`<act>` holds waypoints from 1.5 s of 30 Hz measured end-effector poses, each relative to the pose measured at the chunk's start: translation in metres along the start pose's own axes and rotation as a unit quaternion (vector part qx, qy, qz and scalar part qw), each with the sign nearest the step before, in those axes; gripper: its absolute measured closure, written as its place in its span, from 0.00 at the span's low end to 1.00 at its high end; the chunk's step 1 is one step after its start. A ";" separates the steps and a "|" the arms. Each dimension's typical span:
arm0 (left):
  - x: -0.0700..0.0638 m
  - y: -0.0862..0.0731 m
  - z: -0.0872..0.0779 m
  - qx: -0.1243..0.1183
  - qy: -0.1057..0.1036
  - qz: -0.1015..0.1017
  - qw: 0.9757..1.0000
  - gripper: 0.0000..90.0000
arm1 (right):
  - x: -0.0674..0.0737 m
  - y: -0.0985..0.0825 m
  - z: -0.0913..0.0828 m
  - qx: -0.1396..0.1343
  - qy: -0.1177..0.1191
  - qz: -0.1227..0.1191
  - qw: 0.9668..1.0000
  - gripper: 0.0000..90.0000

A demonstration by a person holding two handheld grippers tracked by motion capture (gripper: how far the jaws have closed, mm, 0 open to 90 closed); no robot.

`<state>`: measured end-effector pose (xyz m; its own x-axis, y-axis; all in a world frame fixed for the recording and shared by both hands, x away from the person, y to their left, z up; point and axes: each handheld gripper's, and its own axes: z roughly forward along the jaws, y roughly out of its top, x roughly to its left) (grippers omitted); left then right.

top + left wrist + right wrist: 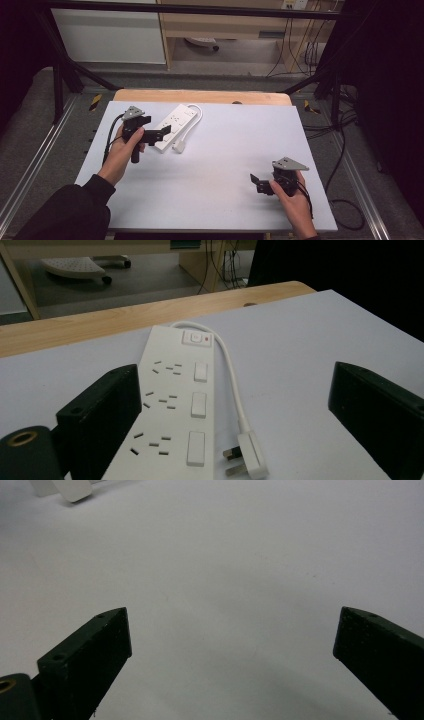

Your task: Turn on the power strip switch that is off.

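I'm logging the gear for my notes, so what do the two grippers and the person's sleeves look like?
Both the left gripper and the right gripper are black, with two blocky jaws, a handle, and a grey three-cornered plate on top. A black cable trails from the left one. The left arm wears a black sleeve.

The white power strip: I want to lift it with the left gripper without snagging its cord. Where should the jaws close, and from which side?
Probably across the narrow width of the power strip at its near end, coming from above with the open left gripper already there. The body is long, flat and straight-sided, so the jaws can span it. Its cord and plug lie along one long side, so go in before the plug.
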<state>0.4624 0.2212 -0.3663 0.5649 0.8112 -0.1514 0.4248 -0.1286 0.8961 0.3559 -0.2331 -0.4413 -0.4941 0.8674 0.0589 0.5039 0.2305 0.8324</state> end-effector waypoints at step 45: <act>0.002 -0.096 -0.113 0.031 0.021 0.017 0.999 0.08 | -0.001 0.000 0.001 0.001 -0.001 0.000 1.000 0.03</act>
<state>0.3431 0.2993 -0.4054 0.5506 0.8284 -0.1026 0.4490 -0.1903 0.8731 0.3567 -0.2332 -0.4413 -0.4935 0.8678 0.0578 0.5047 0.2316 0.8316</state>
